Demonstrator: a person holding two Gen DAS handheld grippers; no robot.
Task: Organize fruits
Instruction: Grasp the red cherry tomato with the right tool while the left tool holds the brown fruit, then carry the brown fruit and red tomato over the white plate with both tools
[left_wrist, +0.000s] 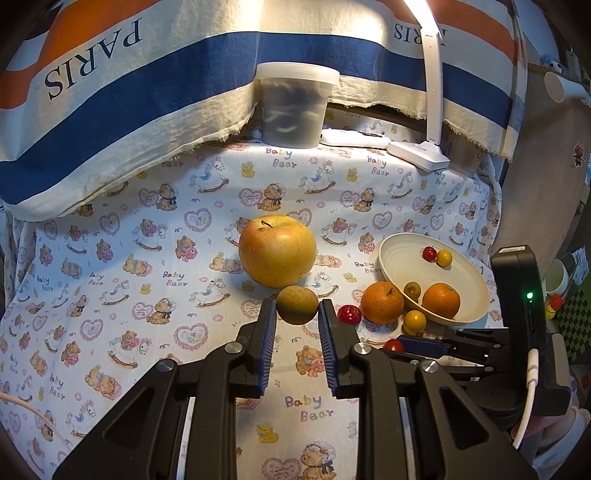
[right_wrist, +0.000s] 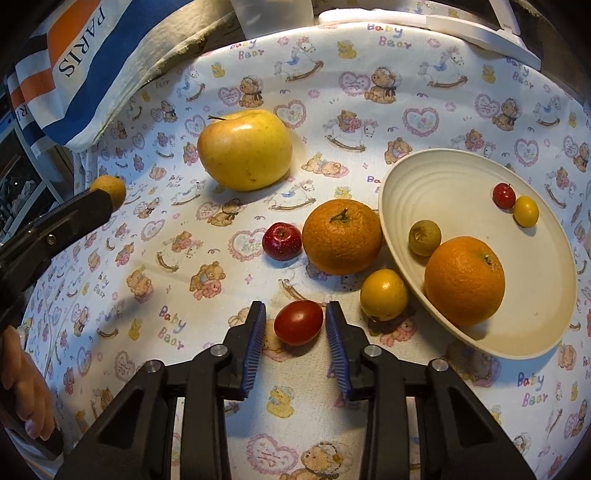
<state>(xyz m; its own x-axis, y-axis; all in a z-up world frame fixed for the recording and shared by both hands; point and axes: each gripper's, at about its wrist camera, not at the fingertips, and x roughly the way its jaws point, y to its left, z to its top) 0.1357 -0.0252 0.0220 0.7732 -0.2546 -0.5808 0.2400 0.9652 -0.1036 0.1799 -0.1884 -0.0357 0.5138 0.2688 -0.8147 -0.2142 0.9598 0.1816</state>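
Note:
My left gripper (left_wrist: 297, 301) is shut on a small brown-green fruit (left_wrist: 297, 304), held just above the cloth in front of a big yellow apple (left_wrist: 277, 251). My right gripper (right_wrist: 295, 303) stands open around a red cherry tomato (right_wrist: 298, 322) lying on the cloth; a sliver of cloth shows beside the left pad. A cream bowl (right_wrist: 443, 184) to the right holds an orange (right_wrist: 464, 280) and three small fruits. Left of the bowl on the cloth lie another orange (right_wrist: 341, 236), a small red fruit (right_wrist: 282, 241) and a small yellow fruit (right_wrist: 384, 294).
A lidded plastic tub (left_wrist: 297, 105) and a white lamp base (left_wrist: 419, 153) stand at the back of the table. A striped PARIS cloth (left_wrist: 110, 110) hangs behind and to the left. A hand (right_wrist: 29, 398) shows at the lower left.

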